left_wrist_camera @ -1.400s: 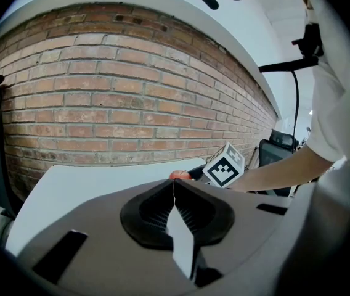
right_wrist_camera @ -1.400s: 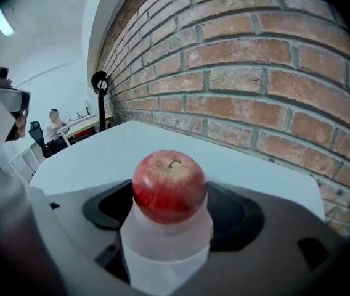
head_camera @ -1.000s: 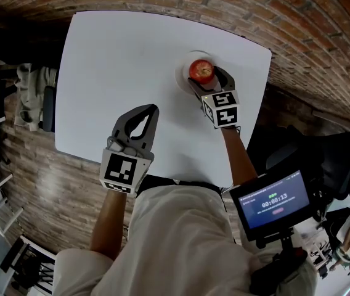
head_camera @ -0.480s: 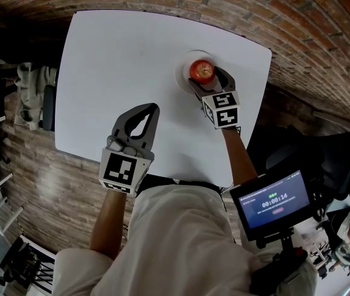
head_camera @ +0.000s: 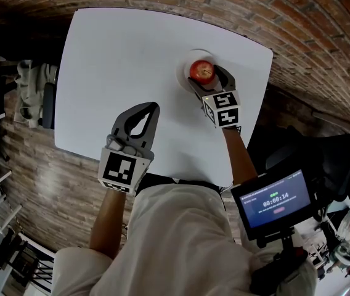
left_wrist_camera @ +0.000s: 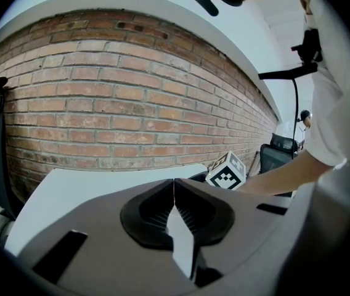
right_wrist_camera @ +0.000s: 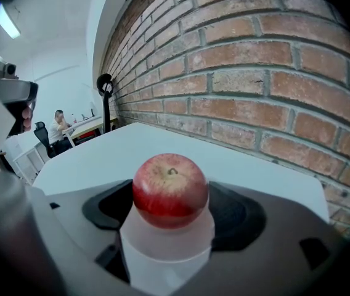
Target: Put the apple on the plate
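White table (head_camera: 119, 54), red brick wall (left_wrist_camera: 119, 97), plank-patterned floor (head_camera: 33, 184), perhaps an office chair (left_wrist_camera: 275, 158) beyond

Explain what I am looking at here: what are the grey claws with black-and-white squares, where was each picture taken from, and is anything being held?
There is no robot arm. A person holds a two-jaw gripper in each hand, and the patterned cubes are part of those grippers. The head view comes from a camera on the person's head, looking down at a white table. The other two views come from cameras riding on the grippers, looking along their jaws. On the table stands a small white plate with a red apple on it. The right gripper has its jaws against both sides of the apple. The left gripper is by the table's near edge, jaws together, holding nothing.
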### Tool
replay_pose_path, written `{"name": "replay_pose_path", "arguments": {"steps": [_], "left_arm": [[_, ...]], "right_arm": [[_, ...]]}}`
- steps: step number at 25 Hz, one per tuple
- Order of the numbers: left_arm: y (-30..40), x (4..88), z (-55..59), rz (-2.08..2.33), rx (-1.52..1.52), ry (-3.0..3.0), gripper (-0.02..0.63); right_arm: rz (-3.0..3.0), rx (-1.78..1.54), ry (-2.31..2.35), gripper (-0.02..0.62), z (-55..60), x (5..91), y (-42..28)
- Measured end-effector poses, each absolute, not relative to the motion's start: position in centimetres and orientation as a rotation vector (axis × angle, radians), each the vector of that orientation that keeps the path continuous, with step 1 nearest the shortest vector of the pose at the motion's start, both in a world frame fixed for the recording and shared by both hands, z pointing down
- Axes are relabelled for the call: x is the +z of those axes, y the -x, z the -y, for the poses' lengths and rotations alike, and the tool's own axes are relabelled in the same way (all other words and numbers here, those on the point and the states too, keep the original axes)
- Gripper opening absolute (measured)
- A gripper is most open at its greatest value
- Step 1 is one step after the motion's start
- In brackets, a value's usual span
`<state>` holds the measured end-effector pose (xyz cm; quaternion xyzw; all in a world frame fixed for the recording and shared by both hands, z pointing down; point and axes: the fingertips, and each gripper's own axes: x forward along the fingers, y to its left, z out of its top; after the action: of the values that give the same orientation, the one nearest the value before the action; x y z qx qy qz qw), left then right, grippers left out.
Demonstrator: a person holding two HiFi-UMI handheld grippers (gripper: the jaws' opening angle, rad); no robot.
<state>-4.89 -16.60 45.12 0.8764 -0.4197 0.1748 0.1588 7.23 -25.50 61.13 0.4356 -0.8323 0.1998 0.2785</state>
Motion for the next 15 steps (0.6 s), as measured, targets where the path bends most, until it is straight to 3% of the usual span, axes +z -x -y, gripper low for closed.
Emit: {"name": "replay_pose_path", "arguments": {"steps": [15], "left_arm": [[4.38, 44.67, 16.34, 1.186, 0.482, -2.522, 0.008]], "right_arm": [[2.228, 0.542, -1.15, 0.367, 25.03, 60.71, -7.72]]}}
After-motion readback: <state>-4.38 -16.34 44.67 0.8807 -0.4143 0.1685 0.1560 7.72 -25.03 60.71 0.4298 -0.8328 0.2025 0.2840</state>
